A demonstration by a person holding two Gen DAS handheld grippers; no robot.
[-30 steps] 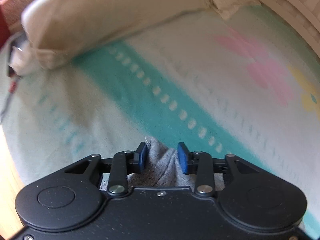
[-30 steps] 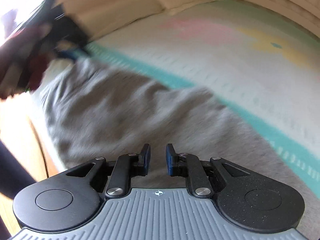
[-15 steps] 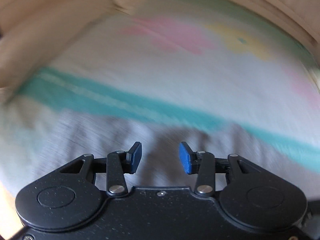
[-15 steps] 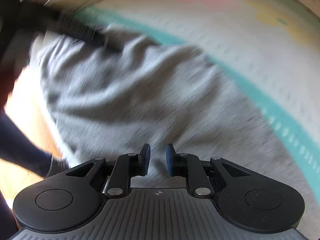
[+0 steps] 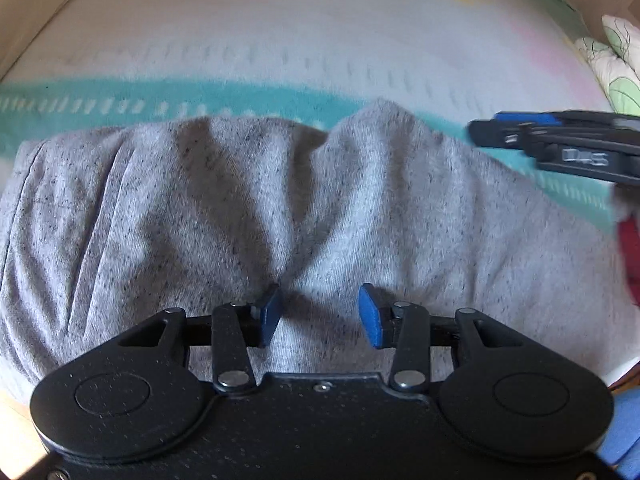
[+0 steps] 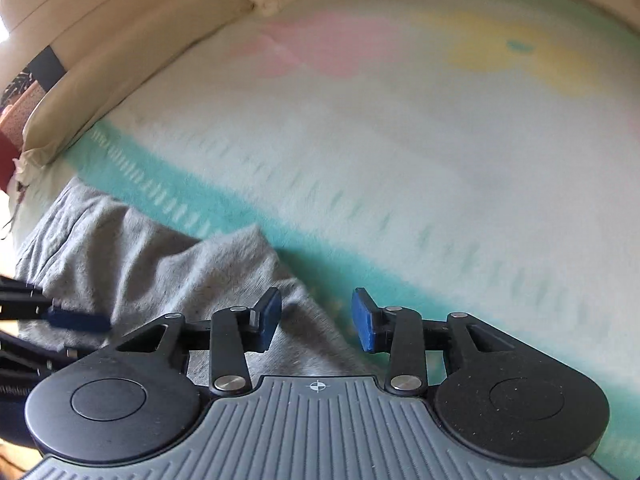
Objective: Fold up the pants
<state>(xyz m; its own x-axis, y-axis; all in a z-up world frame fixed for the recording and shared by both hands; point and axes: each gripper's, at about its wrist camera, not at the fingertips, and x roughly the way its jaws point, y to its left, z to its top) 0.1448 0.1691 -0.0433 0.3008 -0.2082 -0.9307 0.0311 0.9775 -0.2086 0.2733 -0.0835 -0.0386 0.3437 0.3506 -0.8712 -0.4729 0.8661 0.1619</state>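
Grey heathered pants [image 5: 248,208] lie rumpled on a bed blanket [image 5: 320,48] with a teal stripe. My left gripper [image 5: 319,314] is open just above the pants, nothing between its blue pads. The right gripper shows at the right edge of the left wrist view [image 5: 560,144], over the pants' far edge. In the right wrist view the pants [image 6: 152,264] lie at lower left, and my right gripper [image 6: 316,318] is open over their edge where it meets the blanket [image 6: 400,168]. The left gripper's fingers [image 6: 76,320] show at the left.
A beige pillow [image 6: 120,52] lies along the far left of the bed. A floral pillow [image 5: 612,60] sits at the right. A wooden bed frame [image 5: 40,8] borders the mattress. The bed's near edge and floor show at lower left.
The left gripper let go of the pants and swung over them, jaws open. The right gripper opened from nearly shut and moved to the pants' right edge. The pants now lie flatter.
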